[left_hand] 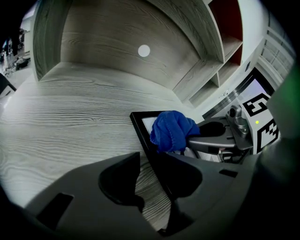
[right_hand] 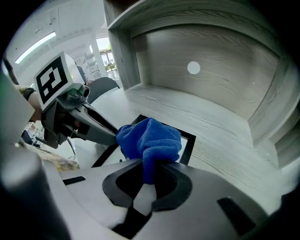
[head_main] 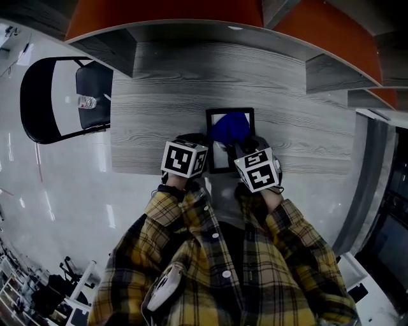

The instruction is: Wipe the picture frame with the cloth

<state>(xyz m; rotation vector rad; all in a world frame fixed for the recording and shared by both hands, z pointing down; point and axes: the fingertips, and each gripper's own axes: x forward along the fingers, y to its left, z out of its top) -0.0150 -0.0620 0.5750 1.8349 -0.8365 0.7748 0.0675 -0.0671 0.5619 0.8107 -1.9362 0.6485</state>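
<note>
A black picture frame [head_main: 213,115] lies flat on the grey wood desk [head_main: 153,108], near its front edge. A bunched blue cloth [head_main: 231,127] rests on the frame's glass. My right gripper [right_hand: 145,180] is shut on the cloth [right_hand: 150,138] and holds it down on the frame [right_hand: 188,144]. In the left gripper view, my left gripper [left_hand: 152,206] sits at the frame's left border [left_hand: 140,125]. That border runs in between its jaws, which are closed on it. The cloth [left_hand: 172,130] and the right gripper's fingers [left_hand: 211,136] lie just beyond.
A black chair [head_main: 38,102] with a water bottle [head_main: 87,102] on its seat stands left of the desk. Grey shelf walls and a back panel with a round white cap [right_hand: 193,68] close the desk's far side. Orange panels [head_main: 166,13] sit above.
</note>
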